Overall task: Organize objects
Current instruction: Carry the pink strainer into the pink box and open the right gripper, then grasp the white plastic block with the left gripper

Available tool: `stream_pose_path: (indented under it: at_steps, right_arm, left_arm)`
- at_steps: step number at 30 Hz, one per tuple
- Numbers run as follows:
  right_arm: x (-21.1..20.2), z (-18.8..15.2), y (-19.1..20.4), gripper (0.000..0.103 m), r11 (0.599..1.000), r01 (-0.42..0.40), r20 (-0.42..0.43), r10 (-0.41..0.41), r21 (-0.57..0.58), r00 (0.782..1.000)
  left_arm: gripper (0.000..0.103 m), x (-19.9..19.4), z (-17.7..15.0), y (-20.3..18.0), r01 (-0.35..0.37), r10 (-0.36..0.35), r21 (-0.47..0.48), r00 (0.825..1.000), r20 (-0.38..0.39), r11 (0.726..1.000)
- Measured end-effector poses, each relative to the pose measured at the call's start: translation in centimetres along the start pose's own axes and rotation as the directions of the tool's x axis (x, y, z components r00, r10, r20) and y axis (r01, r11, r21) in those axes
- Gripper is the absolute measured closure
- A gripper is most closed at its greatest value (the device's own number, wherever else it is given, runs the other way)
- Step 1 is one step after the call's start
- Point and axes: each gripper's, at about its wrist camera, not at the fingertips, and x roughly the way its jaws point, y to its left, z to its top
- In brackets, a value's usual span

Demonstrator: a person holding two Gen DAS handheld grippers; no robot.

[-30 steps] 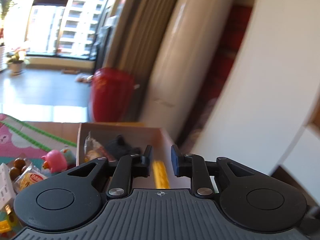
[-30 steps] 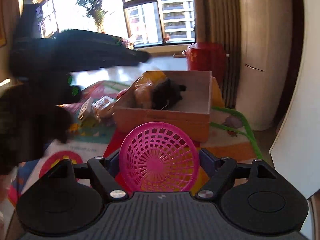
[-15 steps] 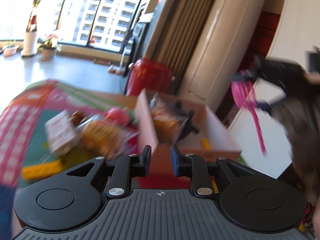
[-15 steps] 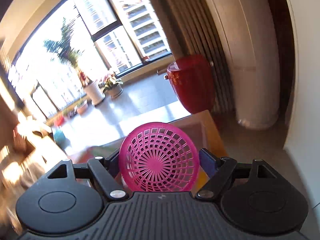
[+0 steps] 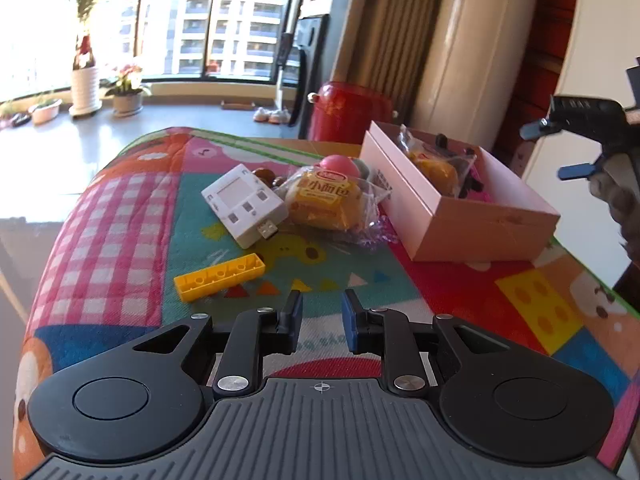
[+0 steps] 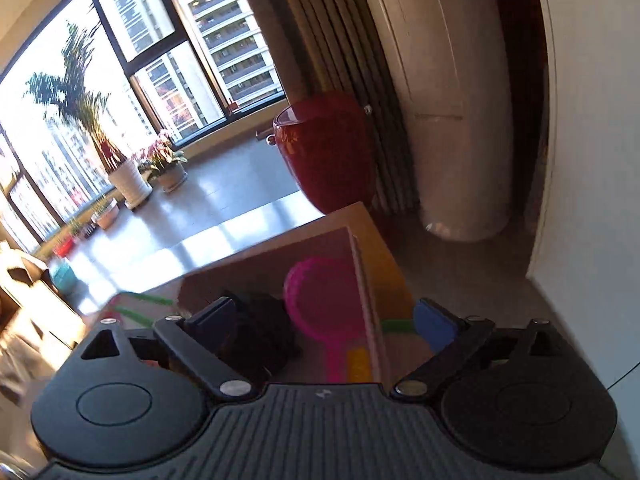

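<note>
A pink cardboard box (image 5: 452, 208) stands on the colourful mat; it holds a wrapped bun, a black toy and the pink mesh strainer (image 6: 324, 304), which lies inside by the right wall. My right gripper (image 6: 328, 320) hangs open and empty over the box; it also shows in the left wrist view (image 5: 560, 148). My left gripper (image 5: 320, 316) is empty, its jaws a narrow gap apart, low over the mat. Ahead of it lie a yellow brick (image 5: 220, 276), a white toy device (image 5: 244, 204), a wrapped bun (image 5: 328, 200) and a pink ball (image 5: 338, 164).
A red vase (image 5: 348, 112) stands on the floor behind the table, next to a white column (image 5: 460, 60). The mat (image 5: 120, 220) drops off at the left edge. Potted plants (image 5: 128, 96) stand by the window.
My right gripper opened and let the pink strainer drop into the box. My left gripper pulled back and left from the box, over the mat.
</note>
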Motion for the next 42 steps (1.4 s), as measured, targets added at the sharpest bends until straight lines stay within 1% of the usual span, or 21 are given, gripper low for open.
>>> stream_pose_path:
  at_steps: [3,6,9,12,13,15,17,18,20,22,24,25,26,27,29,31,33,36,38,39,42]
  right_arm:
    - [-2.0,-3.2,1.1,0.002,0.987,0.049,0.027,-0.045,-0.152,0.999]
    - [-2.9,-6.8,2.6,0.0,0.956,0.067,0.034,-0.059,-0.285,0.998]
    - [-3.5,-10.3,4.2,0.0,0.928,0.047,0.012,-0.046,-0.371,0.999]
    - [-3.4,-12.7,5.7,0.0,0.912,-0.01,-0.031,-0.003,-0.41,1.0]
    - [-3.2,-13.2,6.1,0.0,0.907,-0.027,-0.043,0.01,-0.419,0.999]
    - [-2.7,-14.1,6.5,0.0,0.899,-0.058,-0.068,0.031,-0.434,0.997]
    - [-2.3,-15.2,7.0,0.0,0.893,-0.065,-0.083,0.032,-0.444,0.996]
    - [-2.1,-15.8,7.3,0.0,0.89,-0.066,-0.087,0.03,-0.451,0.996]
    - [-1.6,-16.8,7.6,0.0,0.883,-0.063,-0.095,0.021,-0.465,0.995]
    - [-2.2,-17.0,7.5,0.0,0.879,-0.062,-0.074,0.031,-0.472,0.997]
    - [-2.3,-17.2,7.1,0.0,0.883,-0.077,-0.079,0.046,-0.463,0.996]
    - [-2.2,-17.2,6.9,0.0,0.886,-0.084,-0.093,0.047,-0.455,0.995]
    - [-1.9,-17.1,6.8,0.0,0.891,-0.091,-0.103,0.05,-0.445,0.993]
    - [-1.6,-17.0,6.7,0.0,0.895,-0.095,-0.111,0.051,-0.436,0.993]
    - [-1.5,-17.0,6.5,0.0,0.899,-0.1,-0.118,0.054,-0.426,0.991]
    - [-1.4,-17.0,6.5,0.0,0.9,-0.102,-0.118,0.056,-0.424,0.991]
    - [-1.5,-17.0,6.5,0.0,0.902,-0.102,-0.117,0.058,-0.419,0.991]
    - [-1.7,-16.7,5.9,0.0,0.919,-0.104,-0.105,0.069,-0.38,0.992]
    - [-1.7,-16.5,5.4,0.0,0.932,-0.107,-0.106,0.075,-0.346,0.992]
    - [-1.7,-16.4,5.2,0.0,0.936,-0.11,-0.107,0.078,-0.335,0.991]
    - [-1.8,-16.4,5.2,0.0,0.936,-0.109,-0.104,0.078,-0.336,0.992]
  left_arm:
    - [0.079,0.1,0.0,0.0,0.009,-0.009,0.037,1.0,-0.001,0.999]
    - [0.079,-0.1,0.3,0.3,-0.02,0.018,0.083,1.0,0.017,0.996]
    - [0.079,-0.1,1.2,1.2,-0.073,0.07,0.111,0.997,0.033,0.991]
    - [0.079,0.2,2.4,2.6,-0.119,0.116,0.096,0.993,0.034,0.988]
    - [0.079,0.5,2.9,3.2,-0.12,0.119,0.059,0.993,0.028,0.991]
    - [0.079,1.0,3.9,4.6,-0.099,0.1,-0.069,0.995,0.012,0.993]
    - [0.079,1.7,4.9,5.7,-0.061,0.064,-0.191,0.998,0.008,0.98]
    - [0.079,2.2,5.3,6.2,-0.053,0.056,-0.235,0.998,0.007,0.971]
    - [0.079,3.5,5.9,7.2,-0.073,0.075,-0.312,0.997,-0.006,0.947]
    - [0.079,4.3,6.4,8.3,-0.094,0.095,-0.391,0.995,-0.017,0.915]
    - [0.079,4.7,6.7,9.1,-0.076,0.082,-0.459,0.997,-0.008,0.885]
    - [0.079,4.8,6.9,9.1,-0.072,0.078,-0.475,0.997,-0.006,0.877]
    - [0.079,4.8,7.0,8.6,-0.074,0.077,-0.467,0.997,-0.012,0.881]
    - [0.079,4.7,7.0,7.6,-0.074,0.072,-0.424,0.997,-0.02,0.903]
    - [0.079,4.4,6.7,4.3,-0.055,0.05,-0.261,0.998,-0.027,0.964]
    - [0.079,4.1,5.7,0.7,-0.04,0.036,-0.076,0.998,-0.046,0.996]
    - [0.078,4.3,4.2,-2.3,-0.034,0.039,0.068,0.996,-0.084,0.997]
    - [0.077,4.8,2.2,-4.8,-0.022,0.044,0.178,0.992,-0.121,0.984]
    - [0.077,5.3,1.3,-5.9,-0.008,0.039,0.213,0.989,-0.142,0.977]
    - [0.077,5.3,1.1,-6.2,-0.014,0.043,0.224,0.991,-0.123,0.975]
    - [0.076,5.5,0.9,-6.6,-0.01,0.035,0.201,0.992,-0.12,0.98]
